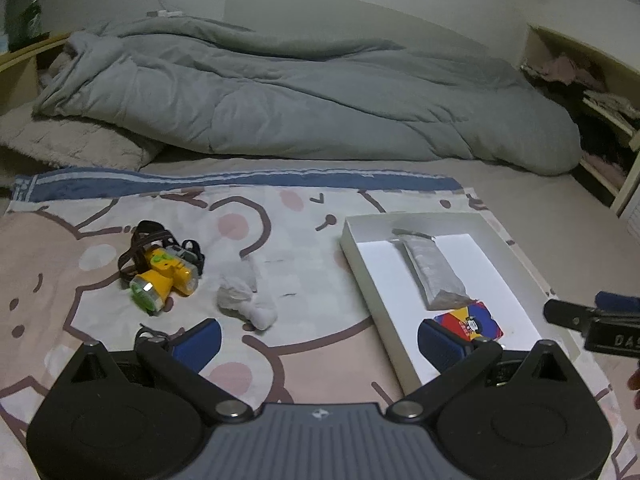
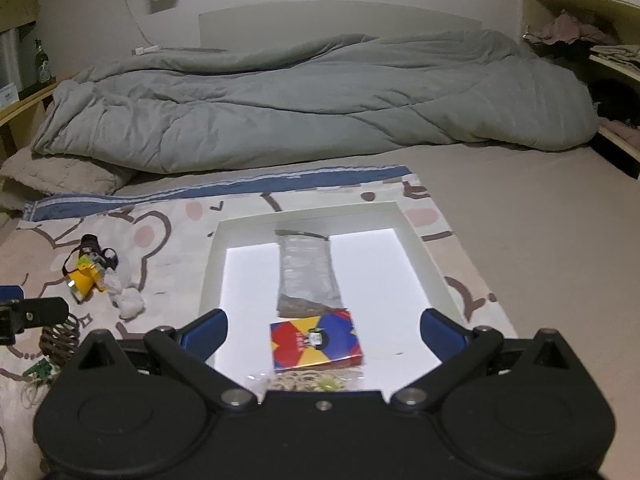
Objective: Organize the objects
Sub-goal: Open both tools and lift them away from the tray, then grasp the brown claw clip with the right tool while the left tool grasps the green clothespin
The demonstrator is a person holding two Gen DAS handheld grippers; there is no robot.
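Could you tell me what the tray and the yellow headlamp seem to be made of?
Tray: likely matte white cardboard, judging by its thin, straight, folded-looking walls. Yellow headlamp: glossy moulded plastic with a shiny reflector and a dark strap, probably elastic fabric.

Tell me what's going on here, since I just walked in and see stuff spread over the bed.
A person is sorting small items into a white tray on a cartoon-print cloth, with a claw in each hand. The tray holds a grey packet and a colourful card box. A yellow headlamp and a white cloth bundle lie outside it. The left claw and right claw are both open and empty.
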